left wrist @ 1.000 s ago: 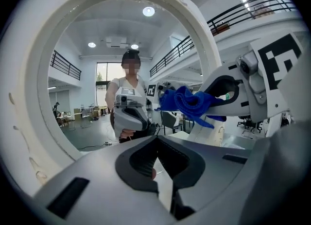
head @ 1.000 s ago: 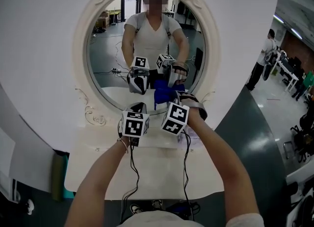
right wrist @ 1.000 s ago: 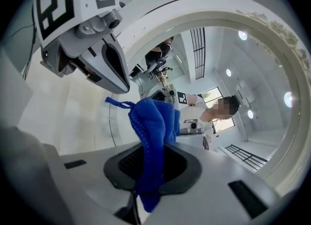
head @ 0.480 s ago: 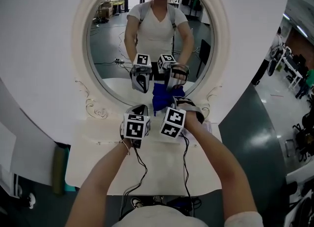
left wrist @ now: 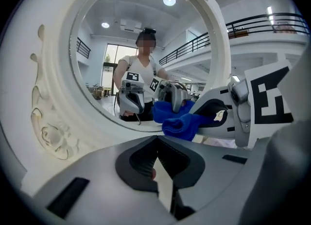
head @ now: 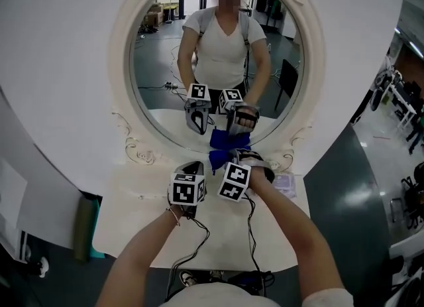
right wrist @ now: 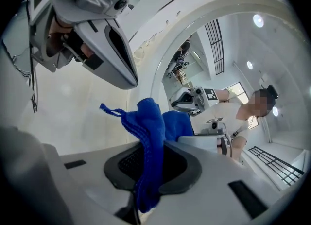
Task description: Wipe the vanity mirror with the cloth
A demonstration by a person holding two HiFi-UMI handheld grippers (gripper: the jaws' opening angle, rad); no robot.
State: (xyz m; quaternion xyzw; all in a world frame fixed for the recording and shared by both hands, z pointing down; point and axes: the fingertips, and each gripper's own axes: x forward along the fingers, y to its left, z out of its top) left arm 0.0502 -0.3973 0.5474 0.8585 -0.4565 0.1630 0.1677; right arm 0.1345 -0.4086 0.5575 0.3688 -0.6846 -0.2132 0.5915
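The oval vanity mirror (head: 218, 47) in its ornate white frame (head: 126, 87) stands upright on the white vanity top. My right gripper (head: 228, 160) is shut on a blue cloth (head: 222, 155), which bunches against the mirror's bottom edge. In the right gripper view the cloth (right wrist: 148, 136) sticks up out of the shut jaws. My left gripper (head: 192, 170) hangs just left of it, shut and with nothing in it, near the lower frame. From the left gripper view the cloth (left wrist: 182, 122) and the right gripper (left wrist: 228, 117) lie ahead to the right. Both grippers are reflected in the glass.
The white vanity top (head: 146, 233) spreads below the mirror, with cables (head: 192, 246) hanging off its front edge. A small clear packet (head: 286, 183) lies right of the right gripper. A green object (head: 85, 223) sits by the table's left side. Dark floor and distant desks lie to the right.
The head view has shifted, so the mirror sits further right. The right gripper and cloth have come down from the lower glass to the mirror's bottom edge. The left gripper has stayed beside it.
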